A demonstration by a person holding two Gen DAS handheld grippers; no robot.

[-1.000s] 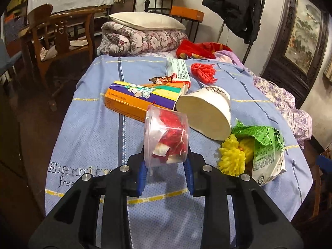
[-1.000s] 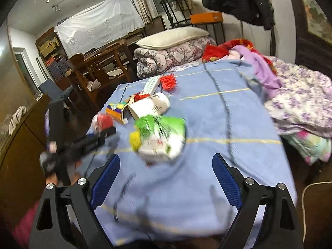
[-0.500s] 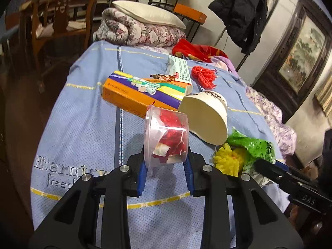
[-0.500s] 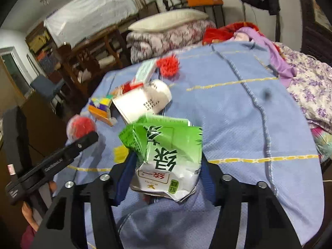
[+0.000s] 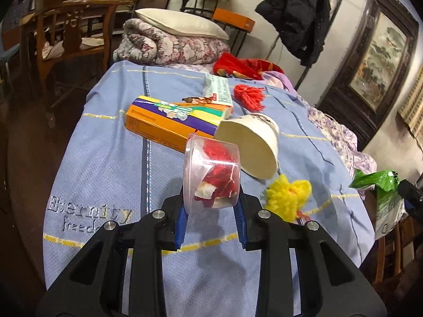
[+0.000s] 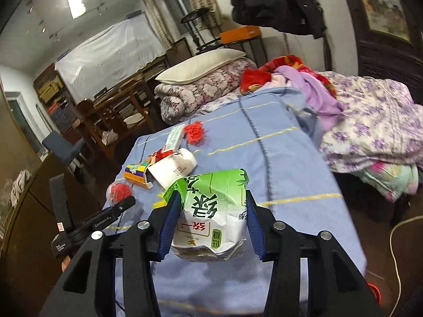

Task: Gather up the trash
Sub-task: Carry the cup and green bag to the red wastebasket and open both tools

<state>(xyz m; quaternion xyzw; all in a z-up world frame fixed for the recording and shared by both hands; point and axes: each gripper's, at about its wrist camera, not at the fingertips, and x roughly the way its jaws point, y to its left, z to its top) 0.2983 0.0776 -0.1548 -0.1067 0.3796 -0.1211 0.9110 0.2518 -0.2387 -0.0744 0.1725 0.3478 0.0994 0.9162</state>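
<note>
My left gripper [image 5: 211,207] is shut on a clear plastic cup [image 5: 211,169] stuffed with red and white wrappers, held over the blue blanket [image 5: 105,158]. In the right wrist view my right gripper [image 6: 211,211] has a crumpled green and white bag [image 6: 208,211] between its blue pads. Its jaws are still closing and pinch the bag's sides, and the bag hangs above the blanket's near edge. The same bag [image 5: 383,192] shows at the right edge of the left wrist view. On the blanket lie an orange box [image 5: 169,121], a tipped white paper cup [image 5: 251,148] and a yellow pom-pom [image 5: 288,198].
Farther back lie a red pom-pom [image 5: 249,95], a white and green packet [image 5: 218,89] and a brown wrapper [image 5: 193,99]. A folded quilt with a pillow [image 5: 174,39] lies behind, a wooden chair [image 5: 68,34] stands left, and purple floral bedding [image 6: 370,121] is heaped right.
My right gripper went from wide open to clamped on the green bag and lifted it off the blanket to the right, uncovering the yellow pom-pom. The left gripper kept its hold on the cup.
</note>
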